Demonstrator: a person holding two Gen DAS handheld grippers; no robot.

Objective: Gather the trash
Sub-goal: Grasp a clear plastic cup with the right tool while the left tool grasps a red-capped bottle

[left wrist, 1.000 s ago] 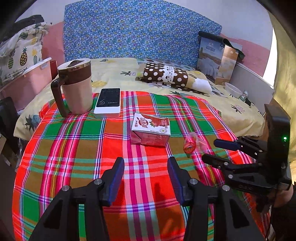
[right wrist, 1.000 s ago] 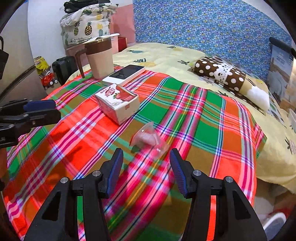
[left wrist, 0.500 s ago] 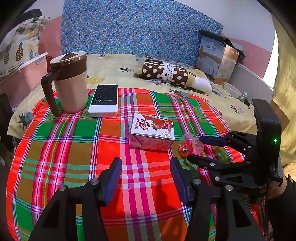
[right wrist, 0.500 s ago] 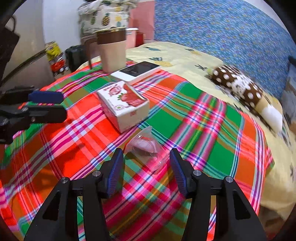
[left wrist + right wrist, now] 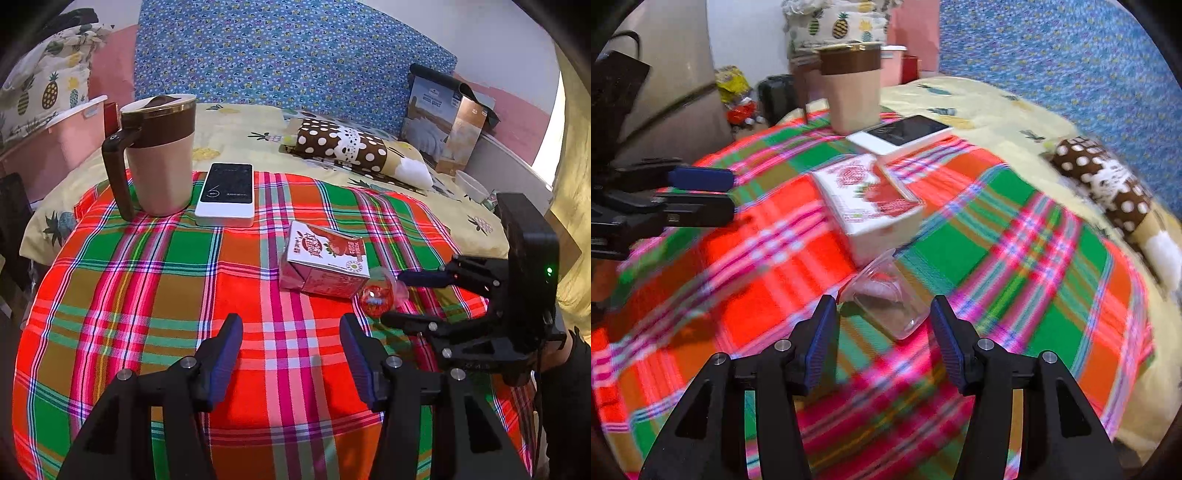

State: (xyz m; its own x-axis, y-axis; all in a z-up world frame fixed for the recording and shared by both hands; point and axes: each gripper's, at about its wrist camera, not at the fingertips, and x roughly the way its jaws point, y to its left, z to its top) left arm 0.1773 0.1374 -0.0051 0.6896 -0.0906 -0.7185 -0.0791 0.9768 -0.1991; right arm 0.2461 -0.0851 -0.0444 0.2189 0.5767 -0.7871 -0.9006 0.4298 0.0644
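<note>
Nothing is collected yet: the right gripper point(image 5: 882, 325), spread wide and empty, straddles the clear plastic cup point(image 5: 884, 301) lying on its side at the milk carton's point(image 5: 325, 258) four o'clock, while the left gripper point(image 5: 291, 347) hovers open and empty.

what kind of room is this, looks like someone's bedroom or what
Most likely a bedroom. A small table under a plaid cloth stands against a bed with a pineapple-print sheet, a floral headboard cushion and a polka-dot pillow. A mug and a carton sit on the cloth.
</note>
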